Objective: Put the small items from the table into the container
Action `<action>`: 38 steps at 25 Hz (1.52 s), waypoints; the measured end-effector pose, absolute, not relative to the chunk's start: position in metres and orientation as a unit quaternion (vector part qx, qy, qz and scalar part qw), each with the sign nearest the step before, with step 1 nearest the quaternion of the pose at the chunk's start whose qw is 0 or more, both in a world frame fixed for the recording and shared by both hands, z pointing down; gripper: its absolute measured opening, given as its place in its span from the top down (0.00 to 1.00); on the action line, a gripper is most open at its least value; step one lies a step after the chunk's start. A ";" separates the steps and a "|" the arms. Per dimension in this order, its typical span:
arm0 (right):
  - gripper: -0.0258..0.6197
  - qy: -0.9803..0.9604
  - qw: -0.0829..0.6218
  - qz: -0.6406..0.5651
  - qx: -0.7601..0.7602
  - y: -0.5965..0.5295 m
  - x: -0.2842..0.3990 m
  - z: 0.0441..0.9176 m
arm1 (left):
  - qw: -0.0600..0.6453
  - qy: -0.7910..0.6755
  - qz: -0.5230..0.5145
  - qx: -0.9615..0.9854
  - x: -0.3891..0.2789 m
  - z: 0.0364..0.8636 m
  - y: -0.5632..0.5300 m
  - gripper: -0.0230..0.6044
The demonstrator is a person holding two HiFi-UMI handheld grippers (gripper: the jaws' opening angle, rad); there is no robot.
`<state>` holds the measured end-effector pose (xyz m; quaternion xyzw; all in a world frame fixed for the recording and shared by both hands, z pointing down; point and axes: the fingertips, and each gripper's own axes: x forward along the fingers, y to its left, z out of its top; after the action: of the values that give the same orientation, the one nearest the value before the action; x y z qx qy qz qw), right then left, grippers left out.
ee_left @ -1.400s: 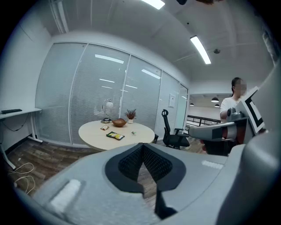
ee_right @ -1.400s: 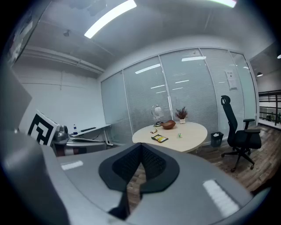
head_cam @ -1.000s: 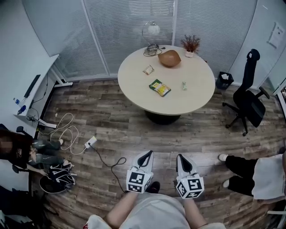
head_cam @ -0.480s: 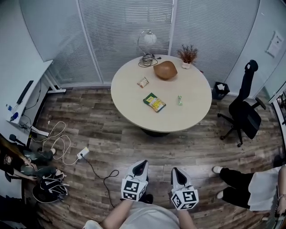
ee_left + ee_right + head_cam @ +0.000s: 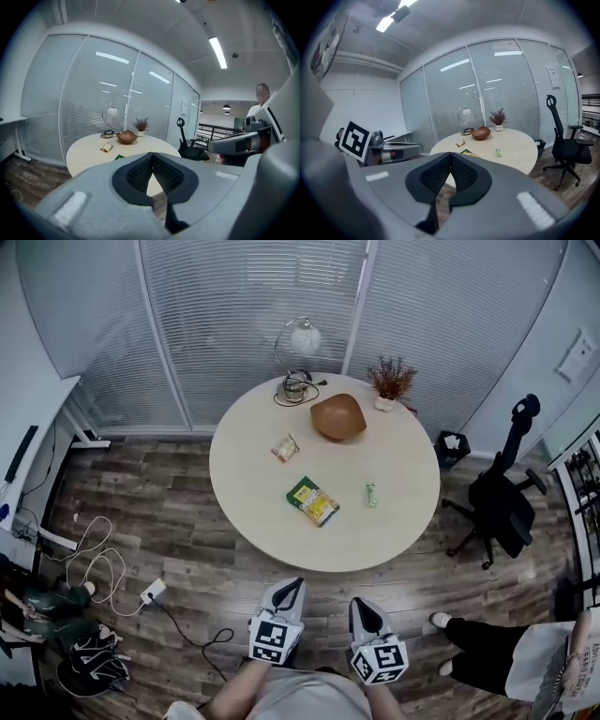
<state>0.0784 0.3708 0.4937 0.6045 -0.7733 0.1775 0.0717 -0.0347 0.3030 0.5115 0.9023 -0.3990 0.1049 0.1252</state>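
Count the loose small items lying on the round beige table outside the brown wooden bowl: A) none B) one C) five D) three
D: a tan snack packet, a green-and-yellow snack packet and a small green item lie on the round beige table, all outside the brown wooden bowl.

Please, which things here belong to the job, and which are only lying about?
For the job: wooden bowl, green packet, pale packet, small green item, round table.
Just lying about: desk lamp, potted plant, office chair, waste bin, floor cables.
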 end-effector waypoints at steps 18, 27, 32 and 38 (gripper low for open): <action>0.95 -0.822 0.147 0.179 0.520 0.156 0.065 0.571 | 0.133 -0.419 0.116 0.891 -0.030 0.532 0.114 0.96; 0.37 -0.837 0.257 0.183 0.447 0.043 0.062 0.675 | 0.145 -0.469 0.120 0.863 -0.026 0.536 0.027 0.96; 0.25 -0.831 0.322 0.222 0.396 0.028 0.052 0.733 | 0.165 -0.485 0.132 0.849 -0.032 0.549 0.011 0.96; 0.23 -0.821 0.370 0.233 0.366 0.031 0.045 0.768 | 0.179 -0.487 0.144 0.843 -0.039 0.565 -0.005 0.96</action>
<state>0.0446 0.0310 0.7675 0.3661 -0.8214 0.2331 0.3700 -0.0385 -0.0049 0.5645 0.8427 -0.4868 0.1443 0.1788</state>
